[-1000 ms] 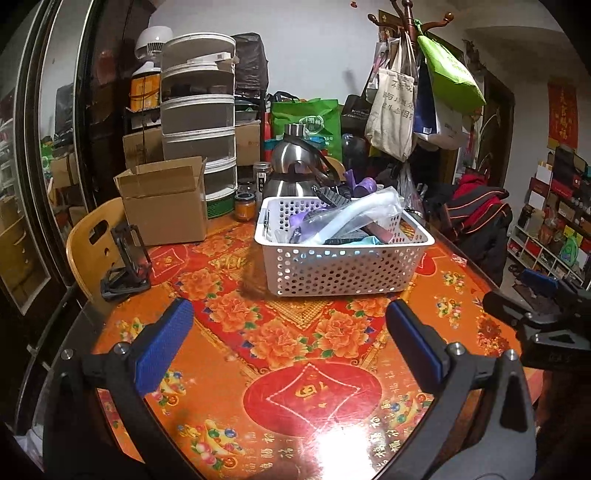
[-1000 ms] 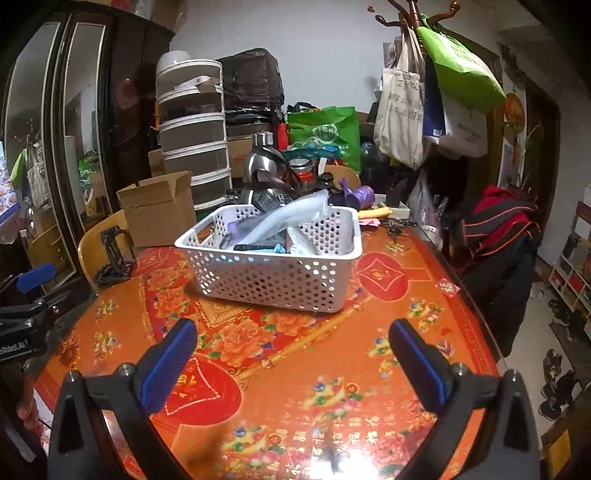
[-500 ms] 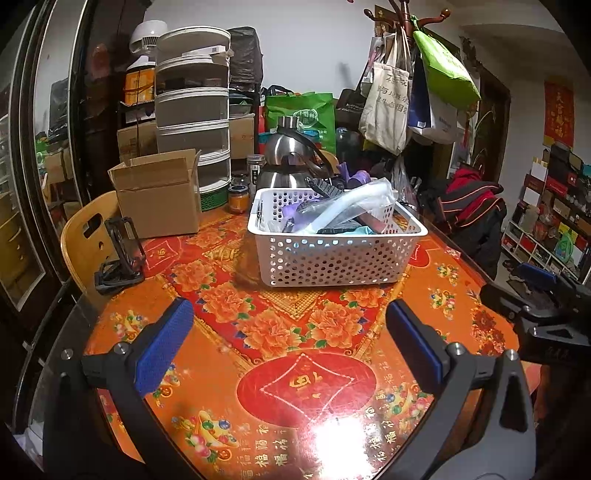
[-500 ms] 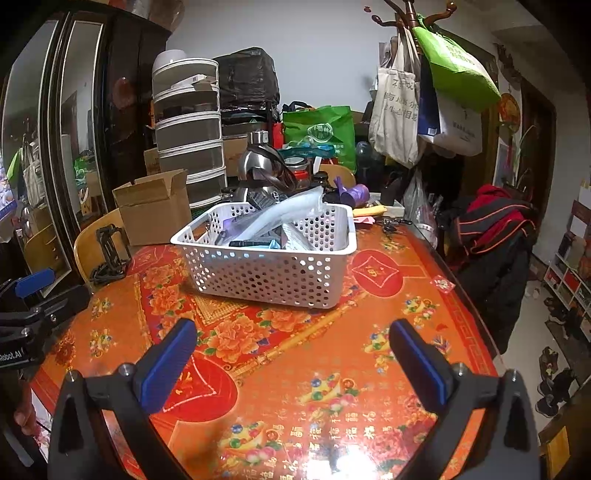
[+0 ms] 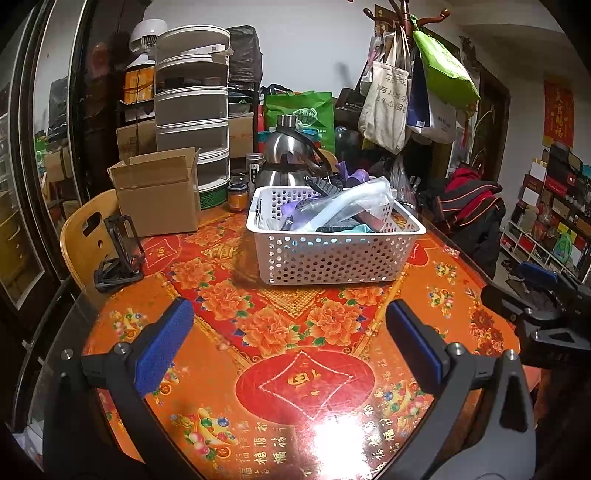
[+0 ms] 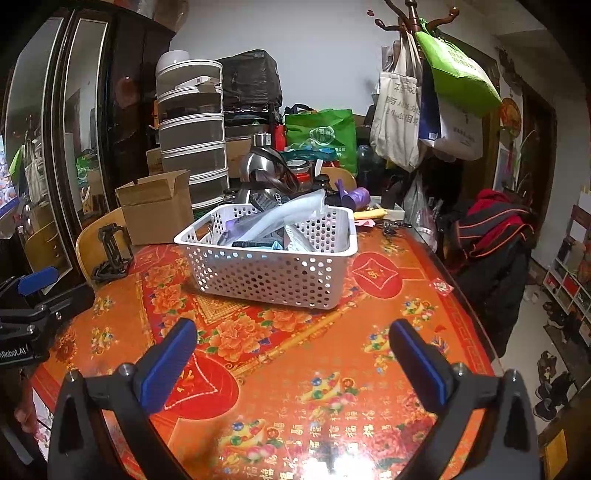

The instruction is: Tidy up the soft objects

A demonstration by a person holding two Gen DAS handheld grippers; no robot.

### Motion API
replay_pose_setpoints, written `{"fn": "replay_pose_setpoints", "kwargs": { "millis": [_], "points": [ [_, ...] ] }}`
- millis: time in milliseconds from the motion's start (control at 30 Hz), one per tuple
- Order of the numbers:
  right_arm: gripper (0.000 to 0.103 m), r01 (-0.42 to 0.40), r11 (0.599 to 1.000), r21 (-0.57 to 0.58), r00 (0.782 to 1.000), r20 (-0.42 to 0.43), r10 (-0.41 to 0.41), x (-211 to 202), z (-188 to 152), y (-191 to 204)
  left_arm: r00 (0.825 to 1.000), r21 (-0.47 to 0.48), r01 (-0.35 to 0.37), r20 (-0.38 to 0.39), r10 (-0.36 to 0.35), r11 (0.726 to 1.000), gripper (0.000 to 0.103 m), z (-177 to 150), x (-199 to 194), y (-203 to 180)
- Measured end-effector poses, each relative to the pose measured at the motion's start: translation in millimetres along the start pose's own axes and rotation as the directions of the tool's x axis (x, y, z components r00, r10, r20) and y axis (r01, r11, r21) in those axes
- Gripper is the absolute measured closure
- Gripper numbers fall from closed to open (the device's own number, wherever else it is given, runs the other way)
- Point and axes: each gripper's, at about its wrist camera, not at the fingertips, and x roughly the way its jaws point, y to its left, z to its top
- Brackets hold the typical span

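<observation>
Left gripper [image 5: 288, 343]: jaws spread wide, blue pads apart, nothing between them; it hovers above the near part of the desk [image 5: 229, 373], which carries a red-and-orange floral cover. Right gripper [image 6: 291, 350]: likewise wide and empty, above the same desk. Each gripper shows at the edge of the other's view.

White perforated basket [image 5: 332, 254] stands on the desk ahead of both grippers, well apart from the pads. Contents: a clear plastic bag [image 5: 351, 203] lying slantwise over the top, a purple item [image 5: 291, 210] under it, dark items and a teal piece near the front wall. What each soft object is cannot be told at this size.

Behind the basket: steel kettle [image 5: 288, 158], small jars, a purple scoop [image 6: 354, 197]. To its left: open cardboard box [image 5: 159, 195] and a black folding stand [image 5: 120, 254] near the desk edge. A stacked drawer tower [image 5: 192, 110] stands behind the box. Bags hang from a coat rack [image 5: 402, 22] at right.
</observation>
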Motion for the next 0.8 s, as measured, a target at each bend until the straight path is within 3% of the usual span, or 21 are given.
{"fn": "replay_pose_setpoints", "kwargs": {
  "millis": [800],
  "points": [
    [0.000, -0.006, 1.000, 0.001, 1.000, -0.001, 0.006, -0.8, -0.4, 0.3, 1.000, -0.002, 0.008, -0.010, -0.008, 1.000, 0.000, -2.1, 1.7, 1.0]
  ]
}}
